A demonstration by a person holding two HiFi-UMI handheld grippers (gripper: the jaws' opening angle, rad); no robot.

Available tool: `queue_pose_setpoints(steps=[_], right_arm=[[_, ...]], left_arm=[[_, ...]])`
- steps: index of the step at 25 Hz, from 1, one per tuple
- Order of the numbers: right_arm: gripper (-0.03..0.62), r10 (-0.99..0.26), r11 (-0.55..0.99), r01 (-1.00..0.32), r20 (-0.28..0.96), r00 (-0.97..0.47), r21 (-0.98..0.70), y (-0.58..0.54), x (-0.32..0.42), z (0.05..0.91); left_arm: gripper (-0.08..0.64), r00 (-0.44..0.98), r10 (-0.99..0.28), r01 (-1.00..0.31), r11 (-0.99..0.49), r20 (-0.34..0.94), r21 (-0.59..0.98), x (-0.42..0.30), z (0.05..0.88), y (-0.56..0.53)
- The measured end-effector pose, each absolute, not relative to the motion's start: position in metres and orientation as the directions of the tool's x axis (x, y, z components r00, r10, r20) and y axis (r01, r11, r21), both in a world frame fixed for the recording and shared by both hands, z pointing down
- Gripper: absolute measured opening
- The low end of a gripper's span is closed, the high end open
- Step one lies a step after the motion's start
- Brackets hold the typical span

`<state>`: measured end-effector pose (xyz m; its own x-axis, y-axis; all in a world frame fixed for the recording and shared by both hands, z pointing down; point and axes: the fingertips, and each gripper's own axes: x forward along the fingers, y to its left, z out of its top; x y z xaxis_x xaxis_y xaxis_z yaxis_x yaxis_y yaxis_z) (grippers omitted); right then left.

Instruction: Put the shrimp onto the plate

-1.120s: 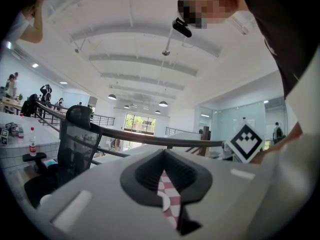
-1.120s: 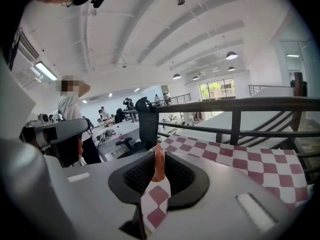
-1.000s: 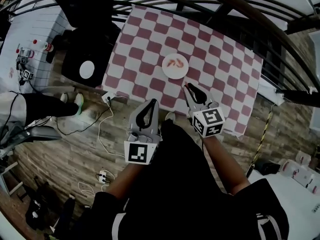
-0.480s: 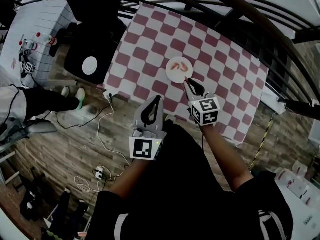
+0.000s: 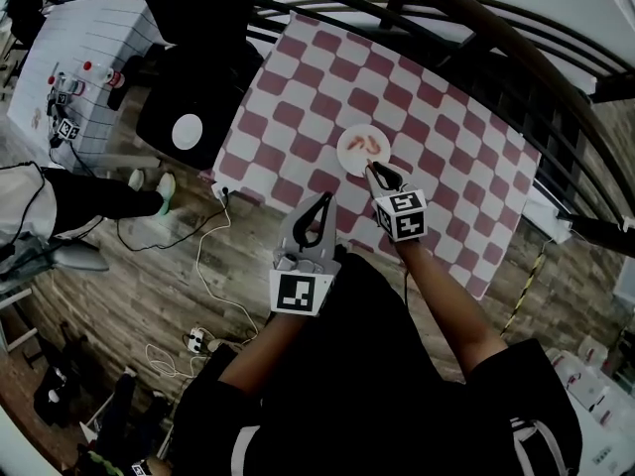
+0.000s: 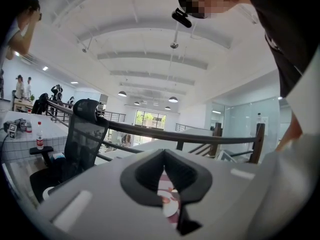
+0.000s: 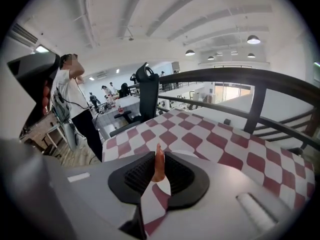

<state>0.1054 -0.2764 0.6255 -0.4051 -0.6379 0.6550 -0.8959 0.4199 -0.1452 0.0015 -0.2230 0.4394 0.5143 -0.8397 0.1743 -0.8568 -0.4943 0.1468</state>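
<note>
1. The bench (image 5: 298, 117) carries a red-and-white checked cloth. The only thing standing on it is the plate (image 5: 349, 159).
2. The plate sits about midway along the bench, nearer the near edge than the far one. Bare cloth lies open on all sides of it, with the widest stretches toward the left and right ends.
3. Two pink shrimps (image 5: 369, 145) lie on the plate, close together near its middle.
4. The right claw (image 5: 371, 170) reaches in over the near edge, its tips at the plate's near rim.
5. In the right gripper view, the right claw (image 7: 159, 159) is narrow and pinches a held shrimp (image 7: 158, 168) between its pads. That shrimp stands upright, its thin end poking up past the tips. Checked cloth stretches clear ahead of it to the far edge.
6. The left claw (image 5: 324, 201) hangs just off the near edge, near the right one but apart from it. It points toward the bench.
7. In the left gripper view, the left claw (image 6: 164, 176) has its tips together and nothing between them. A slit below the tips shows a sliver of the plate (image 6: 169, 204).
8. A dark railing (image 5: 466, 28) curves along the far edge and round the right end, closing off those sides.
9. A black chair (image 5: 189, 117) stands just off the left end.
10. A white cable (image 5: 213, 256) trails over the wooden floor below the bench's near-left corner.
</note>
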Motion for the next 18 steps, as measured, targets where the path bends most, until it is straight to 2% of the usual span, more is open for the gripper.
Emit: queue_pose_setpoints(steps=[18], right_arm=[[0.061, -0.538, 0.455, -0.887, 0.769, -0.345, -0.079, -0.308, 0.106, 0.707]], left_arm=[[0.008, 0.484, -0.850, -0.873, -0.454, 0.209, 0.176, 0.001, 0.450, -0.207]])
